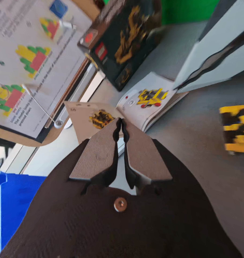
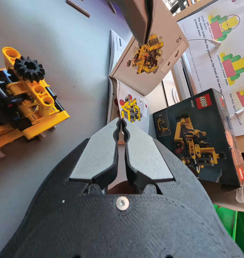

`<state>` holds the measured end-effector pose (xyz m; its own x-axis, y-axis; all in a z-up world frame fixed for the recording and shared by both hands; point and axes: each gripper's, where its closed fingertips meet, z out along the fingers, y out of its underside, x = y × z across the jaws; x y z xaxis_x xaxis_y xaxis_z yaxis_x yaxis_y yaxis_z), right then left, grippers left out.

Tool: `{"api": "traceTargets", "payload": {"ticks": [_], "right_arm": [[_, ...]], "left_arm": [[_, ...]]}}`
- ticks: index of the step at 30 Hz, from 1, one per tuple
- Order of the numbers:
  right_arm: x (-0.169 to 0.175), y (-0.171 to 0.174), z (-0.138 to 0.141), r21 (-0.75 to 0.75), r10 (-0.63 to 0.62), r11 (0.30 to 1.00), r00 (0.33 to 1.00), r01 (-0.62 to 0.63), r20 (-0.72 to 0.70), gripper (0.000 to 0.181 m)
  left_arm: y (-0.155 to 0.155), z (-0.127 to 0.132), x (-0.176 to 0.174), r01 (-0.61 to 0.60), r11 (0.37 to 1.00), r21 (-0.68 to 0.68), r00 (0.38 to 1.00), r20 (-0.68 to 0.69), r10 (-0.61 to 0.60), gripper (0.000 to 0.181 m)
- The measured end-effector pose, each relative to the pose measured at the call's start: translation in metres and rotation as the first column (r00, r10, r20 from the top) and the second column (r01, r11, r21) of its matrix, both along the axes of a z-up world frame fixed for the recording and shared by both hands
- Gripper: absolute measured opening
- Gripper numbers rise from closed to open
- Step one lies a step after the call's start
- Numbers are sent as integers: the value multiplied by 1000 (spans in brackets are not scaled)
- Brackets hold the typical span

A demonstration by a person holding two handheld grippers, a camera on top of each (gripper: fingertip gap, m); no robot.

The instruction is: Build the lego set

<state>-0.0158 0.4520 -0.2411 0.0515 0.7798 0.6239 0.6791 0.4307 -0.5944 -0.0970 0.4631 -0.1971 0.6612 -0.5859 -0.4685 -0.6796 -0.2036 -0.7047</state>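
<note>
1. The half-built yellow and black model (image 2: 24,100), glossy plastic with a toothed black gear (image 2: 29,68) on top, stands on the grey tabletop (image 2: 71,48), well left of both tools.
2. The instruction booklet (image 2: 134,110) lies open in the middle; this looks like a page turn.
3. The left tool (image 1: 121,119) pinches a matte page (image 2: 149,65); the right tool (image 2: 121,118) is closed and empty.
4. Next: lay the page flat, read it.

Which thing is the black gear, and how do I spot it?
Find the grey table, then the yellow and black model at its left side in the right wrist view. The gear sits on the model's top end, beside a yellow beam with round holes. It is the only black toothed wheel there.
</note>
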Motion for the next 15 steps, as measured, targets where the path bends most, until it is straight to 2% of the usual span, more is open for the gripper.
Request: {"api": "traceTargets", "payload": {"ticks": [3,7,12,15], "right_arm": [[5,3,-2,-2,-8,1000,1000,8,10,0],[17,11,-6,-21,-22,1000,999,23,36,0],[31,15,5,-96,-22,995,1000,21,-13,5],[29,17,21,-149,-43,989,993,26,-110,6]], "left_arm": [[26,-42,-38,-137,984,-111,988,-86,128,0],[20,-69,-53,-150,962,-229,988,-77,135,0],[10,-67,-52,-129,958,-258,991,-79,112,0],[11,-45,-28,-29,981,-194,999,37,37,0]]}}
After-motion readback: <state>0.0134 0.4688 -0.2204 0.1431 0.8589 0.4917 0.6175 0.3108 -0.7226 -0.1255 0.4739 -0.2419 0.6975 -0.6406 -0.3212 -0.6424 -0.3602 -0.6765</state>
